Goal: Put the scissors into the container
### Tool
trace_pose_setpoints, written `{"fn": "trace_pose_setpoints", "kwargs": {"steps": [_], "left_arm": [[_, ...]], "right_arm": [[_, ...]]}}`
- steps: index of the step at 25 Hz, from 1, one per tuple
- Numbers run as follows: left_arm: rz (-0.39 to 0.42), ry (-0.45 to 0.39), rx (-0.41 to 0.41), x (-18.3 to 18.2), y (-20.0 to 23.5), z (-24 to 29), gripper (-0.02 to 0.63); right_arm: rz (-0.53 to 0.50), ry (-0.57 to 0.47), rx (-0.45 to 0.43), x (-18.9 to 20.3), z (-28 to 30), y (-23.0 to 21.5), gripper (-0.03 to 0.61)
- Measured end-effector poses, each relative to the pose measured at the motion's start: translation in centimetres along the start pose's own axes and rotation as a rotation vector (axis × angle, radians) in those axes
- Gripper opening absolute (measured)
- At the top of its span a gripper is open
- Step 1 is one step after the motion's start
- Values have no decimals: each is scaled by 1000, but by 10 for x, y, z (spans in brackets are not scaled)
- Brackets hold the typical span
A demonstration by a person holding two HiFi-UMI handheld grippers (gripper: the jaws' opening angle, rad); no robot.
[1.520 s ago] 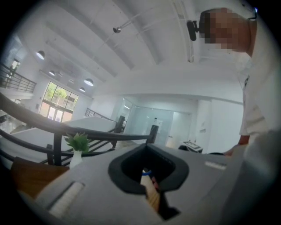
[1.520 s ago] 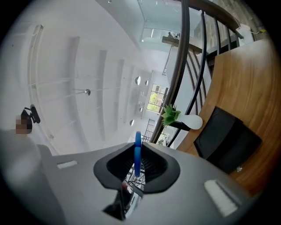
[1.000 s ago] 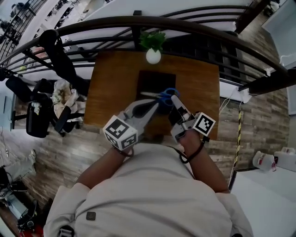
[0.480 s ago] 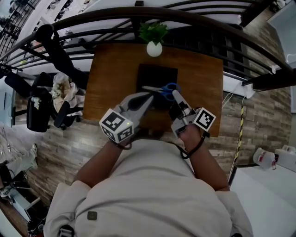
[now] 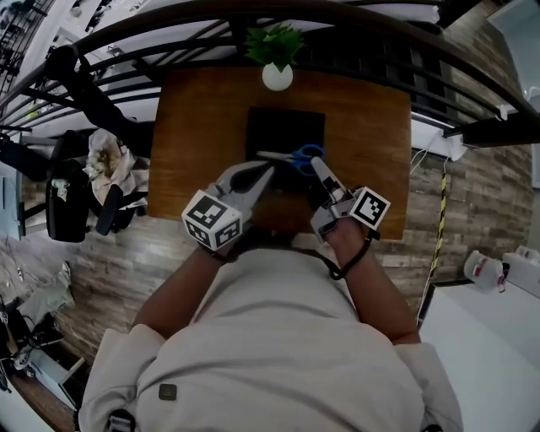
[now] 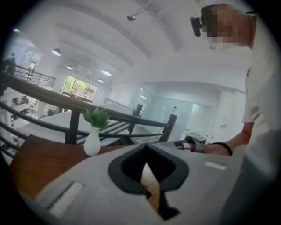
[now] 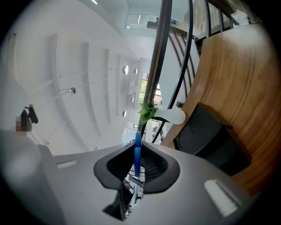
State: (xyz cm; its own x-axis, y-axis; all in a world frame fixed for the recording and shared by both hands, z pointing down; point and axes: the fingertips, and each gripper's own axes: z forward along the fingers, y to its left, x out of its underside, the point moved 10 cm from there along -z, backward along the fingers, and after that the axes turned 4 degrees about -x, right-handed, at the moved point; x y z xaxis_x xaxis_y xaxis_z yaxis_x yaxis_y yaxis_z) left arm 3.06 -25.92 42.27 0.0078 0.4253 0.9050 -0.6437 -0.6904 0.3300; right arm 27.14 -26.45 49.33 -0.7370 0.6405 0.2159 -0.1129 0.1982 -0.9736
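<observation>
The scissors (image 5: 294, 156) have blue handles and silver blades that point left. They hang level over the near half of the black container (image 5: 284, 128), which stands on the brown wooden table (image 5: 194, 110). My right gripper (image 5: 321, 172) is shut on a blue handle (image 7: 137, 154), seen edge-on between its jaws. In the right gripper view the black container (image 7: 211, 139) lies ahead to the right. My left gripper (image 5: 268, 173) hovers just left of the scissors at the container's near edge. Its jaws meet at the tips (image 6: 146, 147) with nothing between them.
A white vase with a green plant (image 5: 277, 74) stands at the table's far edge, behind the container. A dark curved railing (image 5: 169, 25) runs beyond the table. Wood-plank floor (image 5: 118, 261) surrounds the table, with bags and a stand (image 5: 76, 190) to the left.
The head view has shifted a little. Both grippers and the scissors keep nearly the same place over the container.
</observation>
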Motion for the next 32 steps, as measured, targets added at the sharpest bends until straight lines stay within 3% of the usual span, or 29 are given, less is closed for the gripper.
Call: {"fn": "trace_pose_setpoints", "kwargs": {"steps": [25,32], "left_arm": [[-157,222,-21,103,85,35,2],[-185,248,-16,121,97,46,2]], "right_arm": [[-12,52,232,25,21,-135,51],[50,46,337,36,21,-162,51]]}}
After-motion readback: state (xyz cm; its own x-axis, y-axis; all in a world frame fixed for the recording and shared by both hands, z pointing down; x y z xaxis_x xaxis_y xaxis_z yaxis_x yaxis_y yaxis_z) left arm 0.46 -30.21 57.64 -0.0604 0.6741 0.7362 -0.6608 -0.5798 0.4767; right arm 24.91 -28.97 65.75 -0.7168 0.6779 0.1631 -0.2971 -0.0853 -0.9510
